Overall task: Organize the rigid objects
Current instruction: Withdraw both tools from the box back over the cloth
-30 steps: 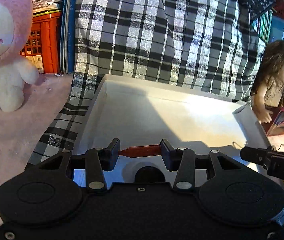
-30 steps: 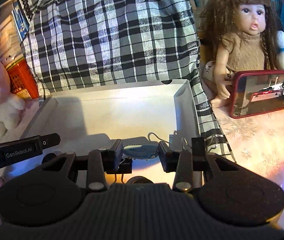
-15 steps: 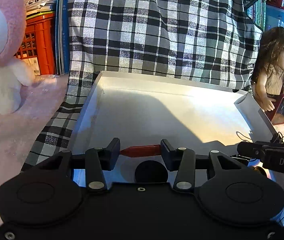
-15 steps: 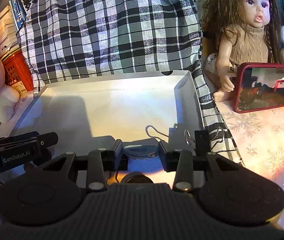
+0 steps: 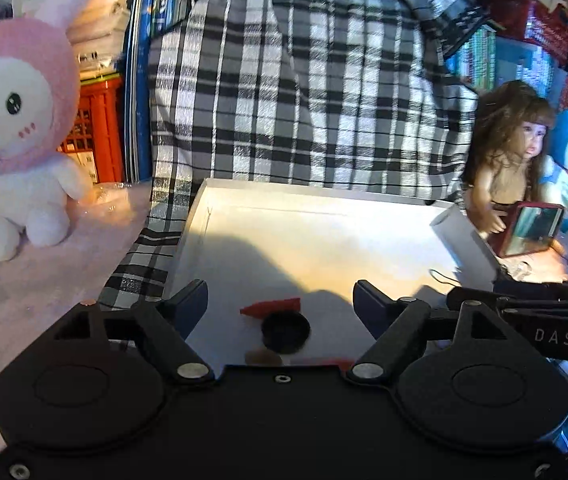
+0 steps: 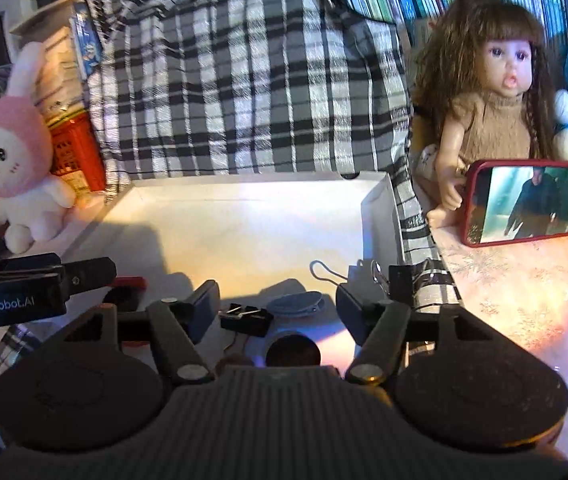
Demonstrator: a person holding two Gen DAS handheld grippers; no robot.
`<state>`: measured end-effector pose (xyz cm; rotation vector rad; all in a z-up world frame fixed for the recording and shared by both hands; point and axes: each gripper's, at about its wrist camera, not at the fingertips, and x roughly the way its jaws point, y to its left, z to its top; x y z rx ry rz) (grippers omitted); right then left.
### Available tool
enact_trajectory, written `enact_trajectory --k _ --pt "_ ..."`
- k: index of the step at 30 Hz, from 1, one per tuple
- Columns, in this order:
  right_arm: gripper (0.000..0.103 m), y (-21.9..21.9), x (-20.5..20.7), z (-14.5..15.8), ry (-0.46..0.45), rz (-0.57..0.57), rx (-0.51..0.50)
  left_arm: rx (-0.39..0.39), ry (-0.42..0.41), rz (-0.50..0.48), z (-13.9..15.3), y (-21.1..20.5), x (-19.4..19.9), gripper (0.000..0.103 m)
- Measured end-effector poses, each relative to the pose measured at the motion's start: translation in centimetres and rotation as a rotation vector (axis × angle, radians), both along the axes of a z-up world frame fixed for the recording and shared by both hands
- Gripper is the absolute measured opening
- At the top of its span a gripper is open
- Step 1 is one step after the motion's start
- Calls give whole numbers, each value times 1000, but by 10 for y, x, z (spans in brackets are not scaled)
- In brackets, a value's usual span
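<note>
Tongs in both my hands are opening, nothing pinched: the left gripper [image 5: 280, 300] spreads over one red piece [image 5: 271, 307] and one black disc [image 5: 286, 332] lying at the white box's [image 5: 284, 216] near edge. My right gripper [image 6: 278, 300] spreads over one blue oval piece [image 6: 296, 305], one black binder clip [image 6: 245, 319] and one dark round disc [image 6: 293, 353], all near the near edge. Two more clips [image 6: 376, 278] sit at the right wall, blurred. My tool bodies hide the box's near rim.
</note>
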<state>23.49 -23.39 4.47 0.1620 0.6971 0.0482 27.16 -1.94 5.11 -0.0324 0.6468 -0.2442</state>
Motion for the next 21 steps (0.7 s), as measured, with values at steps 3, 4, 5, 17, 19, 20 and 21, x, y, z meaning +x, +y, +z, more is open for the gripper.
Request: enact_trajectory --k 3,4,5,17,19,20,21 --pt "82 3 -18 6 -28 16 -18 18 -20 -16 4 -2 -22 80" --pt "83 4 -27 8 -38 20 -28 22 -26 -25 5 -3 -28 80" --pt "84 5 -34 8 -48 22 -34 28 -33 -33 6 -4 -35 81" --pt "87 11 -118 4 -118 73 -63 -12 -51 -52 5 -9 -128 85" --pt "88 11 -133 3 -138 76 -70 -17 -63 -58 3 -9 -146 87" --pt "88 11 -140 3 -147 78 -71 -12 -67 -57 1 -10 -154 87" --pt "89 11 -146 3 -152 79 -70 -7 -72 -50 0 -10 -162 87"
